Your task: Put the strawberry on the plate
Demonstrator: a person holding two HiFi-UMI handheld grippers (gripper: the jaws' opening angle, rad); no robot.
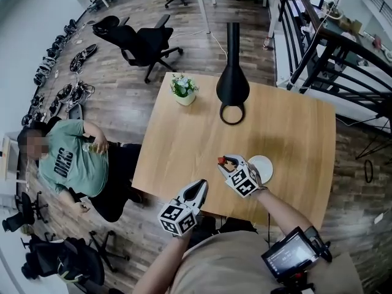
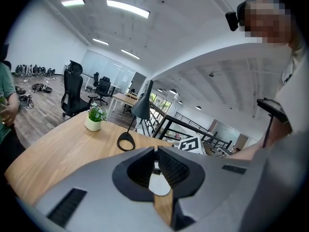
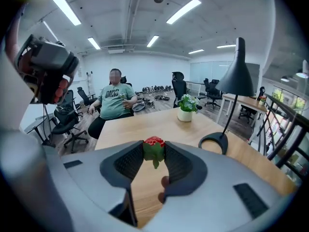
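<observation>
A red strawberry (image 3: pixel 153 146) with green leaves is pinched between the pads of my right gripper (image 3: pixel 153 150), clear of the wooden table (image 3: pixel 145 124). In the head view the right gripper (image 1: pixel 227 162) hangs with the strawberry (image 1: pixel 229 161) just left of the small white plate (image 1: pixel 262 166), which lies empty near the table's front. My left gripper (image 1: pixel 197 190) hovers at the front edge of the table (image 1: pixel 184 139), left of and nearer than the right one. Seen from its own camera, the left gripper (image 2: pixel 155 151) has its tips together and holds nothing.
A black desk lamp (image 1: pixel 233 81) and a small potted plant (image 1: pixel 184 89) stand at the table's far side. A person in a green shirt (image 1: pixel 73 161) sits at the table's left. Office chairs (image 1: pixel 144 41) stand behind, and a black railing (image 1: pixel 331 48) runs along the right.
</observation>
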